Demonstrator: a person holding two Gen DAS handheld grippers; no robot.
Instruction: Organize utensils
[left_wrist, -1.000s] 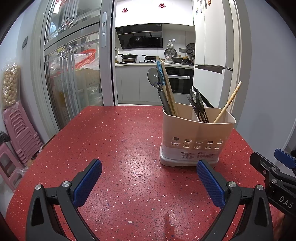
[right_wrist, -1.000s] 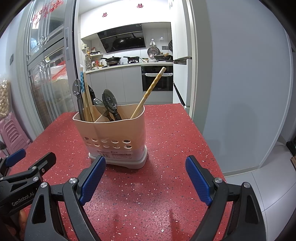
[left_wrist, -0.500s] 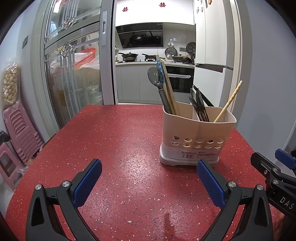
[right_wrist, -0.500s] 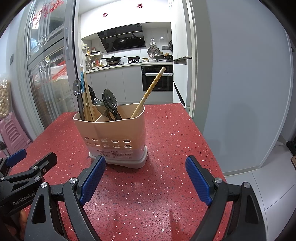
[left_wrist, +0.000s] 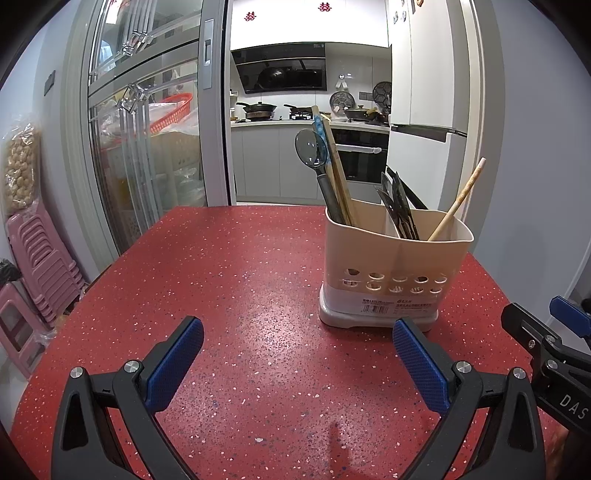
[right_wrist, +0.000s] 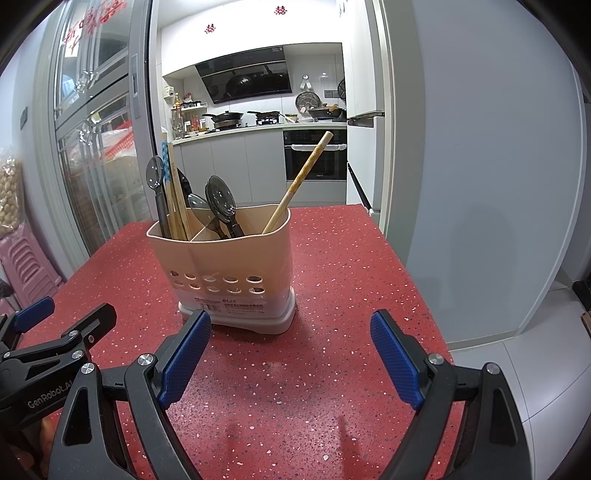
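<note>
A beige utensil holder (left_wrist: 391, 269) (right_wrist: 229, 269) stands on the red speckled table (left_wrist: 240, 280). Its left compartment holds a grey spoon (left_wrist: 312, 151) and wooden chopsticks (left_wrist: 334, 166). Its right compartment holds dark spoons (right_wrist: 221, 201) and one leaning wooden chopstick (right_wrist: 301, 181) (left_wrist: 460, 197). My left gripper (left_wrist: 295, 362) is open and empty, low over the table in front and to the left of the holder. My right gripper (right_wrist: 291, 362) is open and empty, just in front of the holder's right side.
The table's right edge (right_wrist: 424, 306) drops to a grey tiled floor beside a grey wall. Pink stacked stools (left_wrist: 40, 258) stand left of the table. Glass sliding doors (left_wrist: 147, 147) and a kitchen (left_wrist: 288, 122) lie behind. Each gripper shows in the other's view (left_wrist: 546, 350) (right_wrist: 48, 343).
</note>
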